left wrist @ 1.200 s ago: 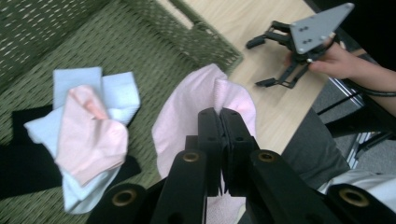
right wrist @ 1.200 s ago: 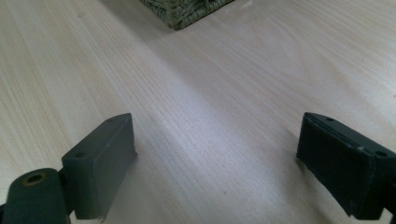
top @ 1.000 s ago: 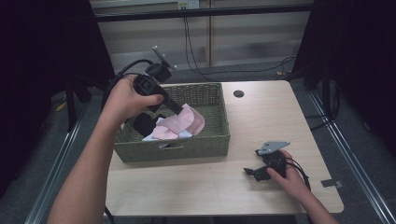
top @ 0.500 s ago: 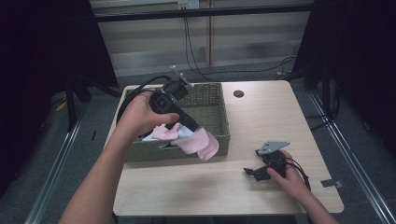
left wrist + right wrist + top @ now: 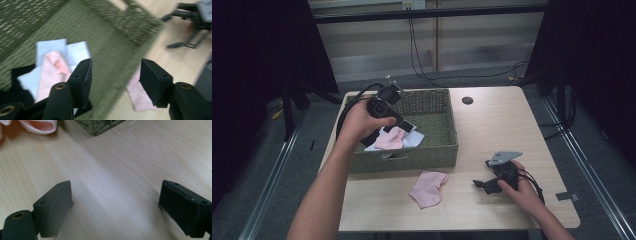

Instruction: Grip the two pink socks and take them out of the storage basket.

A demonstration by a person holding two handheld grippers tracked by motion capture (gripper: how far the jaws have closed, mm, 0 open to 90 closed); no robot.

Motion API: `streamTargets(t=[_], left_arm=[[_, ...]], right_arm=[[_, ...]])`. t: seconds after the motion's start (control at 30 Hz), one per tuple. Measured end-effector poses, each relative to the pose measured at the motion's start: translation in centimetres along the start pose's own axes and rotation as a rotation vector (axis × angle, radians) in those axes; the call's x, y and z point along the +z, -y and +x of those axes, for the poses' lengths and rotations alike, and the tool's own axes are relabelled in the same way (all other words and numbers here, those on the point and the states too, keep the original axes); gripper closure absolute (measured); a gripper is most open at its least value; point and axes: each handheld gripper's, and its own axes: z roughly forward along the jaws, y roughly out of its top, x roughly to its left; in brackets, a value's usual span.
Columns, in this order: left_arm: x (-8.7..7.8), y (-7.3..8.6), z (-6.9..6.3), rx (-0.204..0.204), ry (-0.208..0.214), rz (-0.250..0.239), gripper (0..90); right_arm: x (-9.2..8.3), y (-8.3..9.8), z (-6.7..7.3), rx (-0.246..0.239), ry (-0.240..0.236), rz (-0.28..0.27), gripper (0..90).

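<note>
Left gripper [image 5: 408, 126] over the basket [image 5: 432, 152], one pink sock [image 5: 428, 188] out on the table [image 5: 512, 125].

High view: the left gripper's jaws, which have just been opening, hang empty above the pink cloth [image 5: 389, 139] in the basket; the sock lies just outside the front wall, between both hands, nearer the right gripper [image 5: 487, 184].
Left gripper view: jaws apart, cloth [image 5: 53, 68] below-left, sock [image 5: 140, 93] beyond the wall.
Right gripper view: jaws wide, empty, resting on the table; sock [image 5: 37, 126] far upper left.
</note>
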Motion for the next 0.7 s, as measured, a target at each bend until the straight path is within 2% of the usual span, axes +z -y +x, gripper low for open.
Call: streamTargets(t=[0.1,0.23,0.4,0.6,0.7], left_arm=[[0.8,0.5,1.2,-0.018,-0.024,0.009,43.0],[1.8,1.2,2.6,-0.042,-0.039,-0.002,40.3],[3.0,2.1,4.1,-0.097,-0.063,0.007,39.3],[4.2,2.8,5.7,-0.127,-0.098,0.029,37.7],[4.9,2.9,6.2,-0.122,-0.112,0.035,37.7]], right_arm=[[0.0,0.0,0.0,0.000,0.000,0.000,10.6],[0.0,0.0,0.0,-0.001,0.000,0.000,10.6],[0.0,0.0,0.0,0.000,0.000,0.000,10.6],[0.0,0.0,0.0,0.000,0.000,0.000,10.6],[0.0,0.0,0.0,0.000,0.000,0.000,10.6]])
